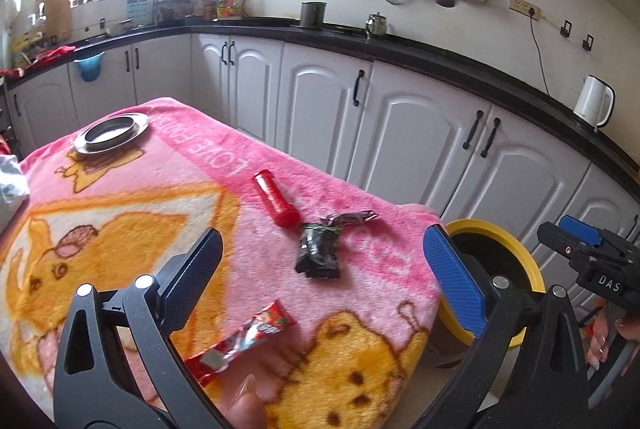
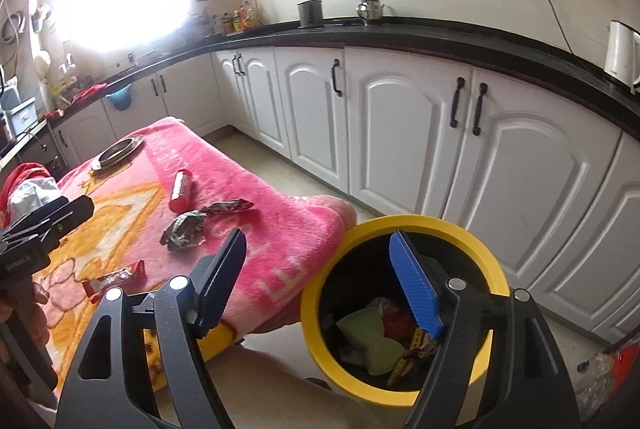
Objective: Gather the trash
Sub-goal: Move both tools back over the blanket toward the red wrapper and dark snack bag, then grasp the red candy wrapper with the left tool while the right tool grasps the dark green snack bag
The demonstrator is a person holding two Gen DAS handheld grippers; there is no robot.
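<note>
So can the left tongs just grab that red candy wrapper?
Probably yes. The left tongs are open and empty, and the red candy wrapper lies bare on the pink blanket just ahead, with nothing covering it.

A red plastic tube [image 1: 275, 198], a crumpled black foil wrapper [image 1: 319, 250], a twisted silver-and-red wrapper [image 1: 351, 217] and a red candy wrapper [image 1: 239, 340] lie mid-frame on pink cloth, while the yellow-rimmed black bin [image 2: 402, 299], lower right, holds discarded scraps.

Steel plate [image 1: 110, 133] on pink blanket [image 1: 248, 165]; white kettle [image 1: 594, 105].
</note>
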